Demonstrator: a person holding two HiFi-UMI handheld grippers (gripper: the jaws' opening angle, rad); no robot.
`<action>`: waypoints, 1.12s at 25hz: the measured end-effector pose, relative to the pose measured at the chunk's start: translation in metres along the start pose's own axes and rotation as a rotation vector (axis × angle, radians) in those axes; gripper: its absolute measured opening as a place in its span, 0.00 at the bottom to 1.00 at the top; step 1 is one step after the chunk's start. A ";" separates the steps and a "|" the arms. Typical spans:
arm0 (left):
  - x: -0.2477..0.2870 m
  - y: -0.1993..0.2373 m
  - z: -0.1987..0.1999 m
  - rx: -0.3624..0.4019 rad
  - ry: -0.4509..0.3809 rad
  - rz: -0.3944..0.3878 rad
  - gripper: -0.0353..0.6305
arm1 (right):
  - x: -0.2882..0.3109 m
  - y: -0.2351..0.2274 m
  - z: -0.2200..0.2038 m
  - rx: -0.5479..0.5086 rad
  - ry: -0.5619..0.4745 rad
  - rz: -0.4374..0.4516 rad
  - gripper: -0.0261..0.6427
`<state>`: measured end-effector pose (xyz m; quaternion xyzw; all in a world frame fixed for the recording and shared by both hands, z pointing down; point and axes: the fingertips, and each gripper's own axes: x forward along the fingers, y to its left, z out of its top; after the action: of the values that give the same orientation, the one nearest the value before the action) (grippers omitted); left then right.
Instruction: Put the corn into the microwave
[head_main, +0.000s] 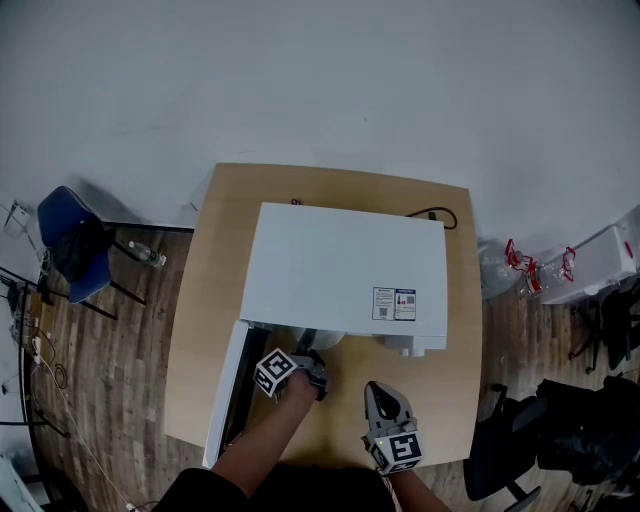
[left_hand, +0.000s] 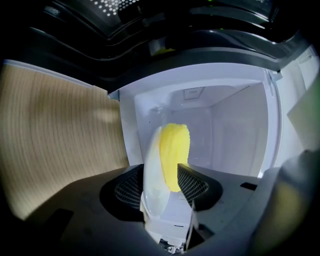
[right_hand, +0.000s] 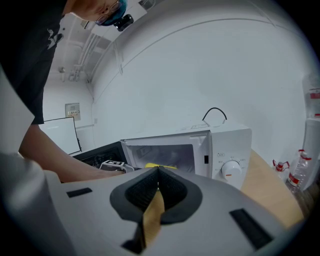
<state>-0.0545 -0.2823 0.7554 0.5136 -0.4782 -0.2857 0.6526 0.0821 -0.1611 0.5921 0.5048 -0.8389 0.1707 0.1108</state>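
Since the corn (left_hand: 174, 150) sat between the left gripper's (left_hand: 161, 184) parted jaws, just inside the mouth of the microwave (head_main: 345, 270), the step in hand looked like the release. It would be best finished by backing straight out along the jaws, without rolling, so neither pad dragged or tipped the cob. Whether the cob rested on the cavity floor could not be told. The left forearm reached in beside the open door (head_main: 224, 392), gripper aimed slightly downward. The right gripper (right_hand: 157, 176) — jaws together, empty — hung back over the table (head_main: 210, 290), facing the microwave.
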 end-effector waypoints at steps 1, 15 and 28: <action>-0.002 0.001 0.000 0.000 0.001 0.002 0.32 | -0.001 0.001 0.000 -0.005 -0.001 -0.001 0.13; -0.029 0.007 -0.013 -0.054 0.025 -0.029 0.33 | -0.005 -0.003 0.031 -0.014 -0.081 -0.051 0.13; -0.041 0.017 -0.006 -0.067 -0.017 0.013 0.14 | -0.035 -0.013 0.019 0.030 -0.091 -0.162 0.13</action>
<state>-0.0660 -0.2393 0.7580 0.4858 -0.4773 -0.3017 0.6672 0.1097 -0.1455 0.5640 0.5799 -0.7968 0.1505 0.0787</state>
